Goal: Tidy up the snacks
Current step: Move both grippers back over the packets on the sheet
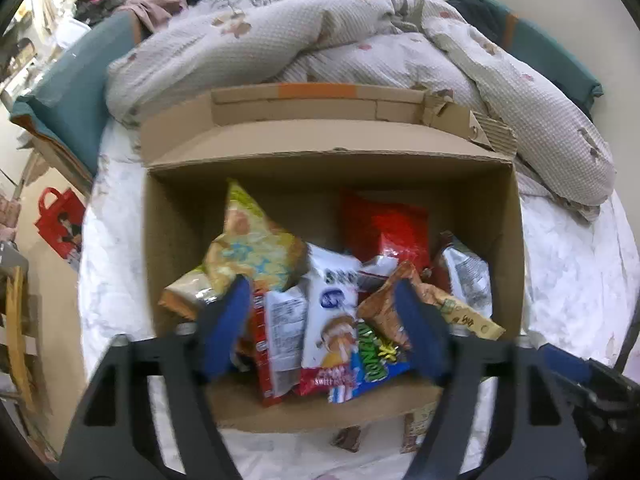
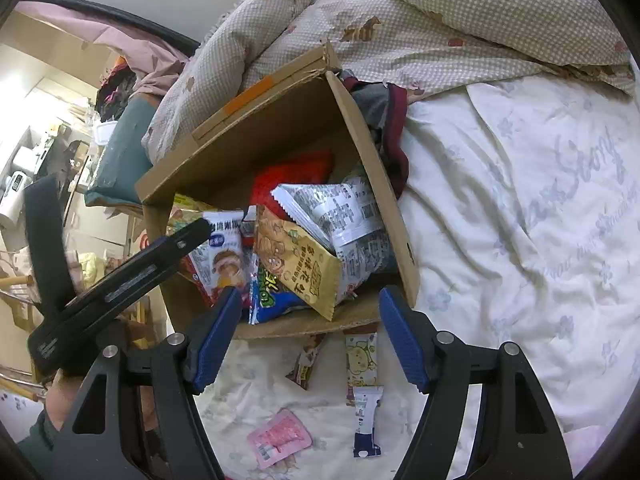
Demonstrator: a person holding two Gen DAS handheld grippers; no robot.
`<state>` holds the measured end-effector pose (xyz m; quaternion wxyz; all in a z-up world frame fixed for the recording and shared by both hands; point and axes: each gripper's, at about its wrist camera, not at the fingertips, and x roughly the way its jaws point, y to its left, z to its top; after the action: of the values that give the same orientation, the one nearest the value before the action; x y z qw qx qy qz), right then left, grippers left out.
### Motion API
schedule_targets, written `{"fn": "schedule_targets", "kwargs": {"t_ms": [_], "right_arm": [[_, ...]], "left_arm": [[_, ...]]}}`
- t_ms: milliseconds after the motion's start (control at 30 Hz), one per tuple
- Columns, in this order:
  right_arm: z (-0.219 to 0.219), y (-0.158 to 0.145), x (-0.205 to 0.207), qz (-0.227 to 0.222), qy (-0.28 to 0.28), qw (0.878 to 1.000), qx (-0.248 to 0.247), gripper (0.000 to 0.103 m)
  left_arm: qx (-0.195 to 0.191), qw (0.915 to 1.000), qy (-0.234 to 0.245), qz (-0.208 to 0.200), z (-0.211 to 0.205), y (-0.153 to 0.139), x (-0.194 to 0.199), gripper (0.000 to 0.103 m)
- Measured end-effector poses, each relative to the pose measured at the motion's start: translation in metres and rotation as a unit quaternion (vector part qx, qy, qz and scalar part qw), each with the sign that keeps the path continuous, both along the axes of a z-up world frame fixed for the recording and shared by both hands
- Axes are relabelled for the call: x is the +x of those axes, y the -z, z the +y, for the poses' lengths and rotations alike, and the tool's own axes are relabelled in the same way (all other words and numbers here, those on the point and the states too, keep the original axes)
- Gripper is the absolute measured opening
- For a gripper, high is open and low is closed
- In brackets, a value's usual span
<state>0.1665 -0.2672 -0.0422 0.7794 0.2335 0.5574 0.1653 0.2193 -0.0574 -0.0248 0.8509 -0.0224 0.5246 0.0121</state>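
Right wrist: four packets [image 2: 361, 360] on sheet before box [image 2: 372, 148]; both claws [image 2: 312, 336] agape, empty.

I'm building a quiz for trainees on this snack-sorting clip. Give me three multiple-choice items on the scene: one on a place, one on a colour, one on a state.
1. Where does the pink sachet lie?
A. inside the cardboard box
B. on the bedsheet in front of the box
C. on the quilt

2. What colour are the pads of the right gripper?
A. blue
B. red
C. yellow

3. How does the left gripper stand over the cardboard box?
A. shut on a white packet
B. shut on nothing
C. open, holding nothing

Answers:
1 B, the sachet sits on the white sheet, outside the box's near wall.
2 A, both pads show blue in the right wrist view.
3 C, its pads stand apart above the snacks, pressing on none.
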Motion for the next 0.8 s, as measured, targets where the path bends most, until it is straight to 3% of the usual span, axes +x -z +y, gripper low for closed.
{"fn": "schedule_targets", "kwargs": {"t_ms": [533,800], "right_arm": [[0.012,0.004,-0.023,-0.004,-0.015,0.999,-0.033,0.074],[0.012,0.021,-0.054,0.031,-0.011,0.999,-0.034,0.074]], "left_arm": [[-0.010,0.9996,0.014,-0.023,0.034,-0.027,-0.065,0.079],[-0.021,0.9996,0.016,0.007,0.063,0.004,-0.129,0.079]]}}
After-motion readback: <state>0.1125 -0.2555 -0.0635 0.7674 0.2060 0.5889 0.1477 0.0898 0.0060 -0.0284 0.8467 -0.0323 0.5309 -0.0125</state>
